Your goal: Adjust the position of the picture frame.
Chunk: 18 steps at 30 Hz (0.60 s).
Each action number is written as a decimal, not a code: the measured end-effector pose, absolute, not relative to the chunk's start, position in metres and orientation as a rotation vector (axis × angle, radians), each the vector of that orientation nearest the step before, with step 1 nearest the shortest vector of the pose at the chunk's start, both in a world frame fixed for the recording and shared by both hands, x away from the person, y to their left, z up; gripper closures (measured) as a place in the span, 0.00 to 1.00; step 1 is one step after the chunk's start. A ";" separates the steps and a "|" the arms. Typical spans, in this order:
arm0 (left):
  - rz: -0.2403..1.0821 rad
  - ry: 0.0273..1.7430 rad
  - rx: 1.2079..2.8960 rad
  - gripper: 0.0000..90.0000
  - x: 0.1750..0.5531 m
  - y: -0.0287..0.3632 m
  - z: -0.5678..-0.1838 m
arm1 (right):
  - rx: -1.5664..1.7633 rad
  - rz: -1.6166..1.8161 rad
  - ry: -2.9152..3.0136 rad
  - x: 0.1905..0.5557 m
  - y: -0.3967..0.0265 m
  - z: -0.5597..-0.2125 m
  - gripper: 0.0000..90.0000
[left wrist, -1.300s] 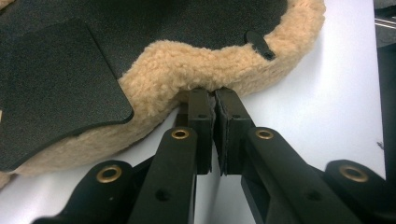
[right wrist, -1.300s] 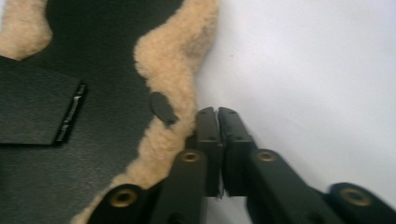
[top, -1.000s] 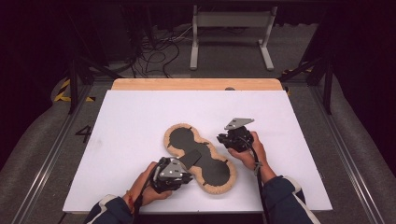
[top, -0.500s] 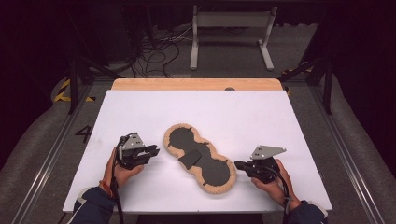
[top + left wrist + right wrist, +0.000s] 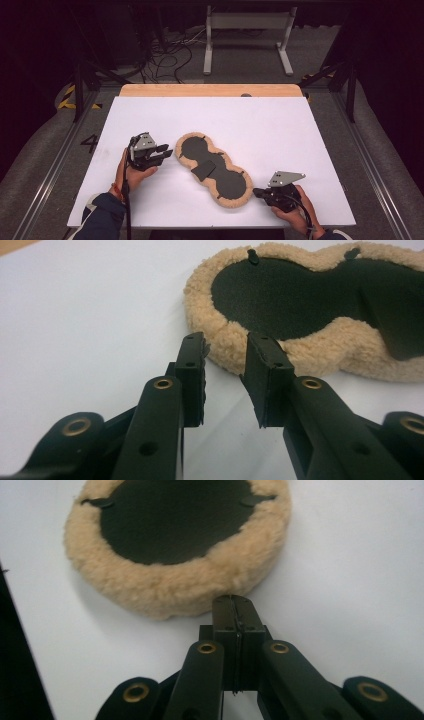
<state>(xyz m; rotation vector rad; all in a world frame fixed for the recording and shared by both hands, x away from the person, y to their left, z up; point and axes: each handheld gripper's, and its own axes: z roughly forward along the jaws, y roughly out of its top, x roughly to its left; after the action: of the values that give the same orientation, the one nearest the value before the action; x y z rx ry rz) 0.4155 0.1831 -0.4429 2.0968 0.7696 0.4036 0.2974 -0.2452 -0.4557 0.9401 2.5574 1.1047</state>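
**Asker:** On the table, what is seen, and where is the padded piece placed?

**Describer:** Across the middle of a white table top point(image 5: 280, 130), a long fleece-edged pad point(image 5: 214, 167) is laid flat and slantwise. Its centre is dark, its rim is tan and woolly, and its outline is pinched into three lobes. A small dark flap point(image 5: 204, 171) is seen on its middle lobe.

**Asker:** How is the left gripper placed?

**Describer:** The left gripper point(image 5: 162, 152) is held just beside the pad's upper-left lobe and is pointed at it. In the left gripper view, the left gripper point(image 5: 226, 367) is shown with its jaws parted by a narrow gap; they have just been opening. Nothing is gripped between them, and the woolly rim is seen close past the tips.

**Asker:** And the right one?

**Describer:** The right gripper point(image 5: 258, 192) is held at the pad's lower-right end, near the table's front edge. In the right gripper view, the right gripper point(image 5: 234, 607) is shown with its jaws pressed fully together, nothing caught between them. The tips are placed just short of the fleece rim; whether it is touched cannot be told.
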 end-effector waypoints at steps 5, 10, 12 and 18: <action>0.387 0.811 2.082 0.79 0.432 0.181 -0.444 | 0.885 1.097 2.587 0.288 -0.237 -0.455 1.00; 0.393 0.864 2.093 0.78 0.447 0.175 -0.446 | 0.863 1.114 2.621 0.282 -0.234 -0.455 1.00; 0.400 0.871 2.096 0.77 0.454 0.175 -0.446 | 0.842 1.115 2.632 0.279 -0.231 -0.455 1.00; 0.418 0.868 2.134 0.77 0.463 0.168 -0.454 | 0.820 1.097 2.595 0.272 -0.226 -0.457 1.00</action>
<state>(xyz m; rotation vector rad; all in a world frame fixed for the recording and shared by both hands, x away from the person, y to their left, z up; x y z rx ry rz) 0.4626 0.1683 -0.4537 2.1340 0.8677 0.4175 0.2718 -0.2255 -0.4565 0.8197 2.5947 1.0966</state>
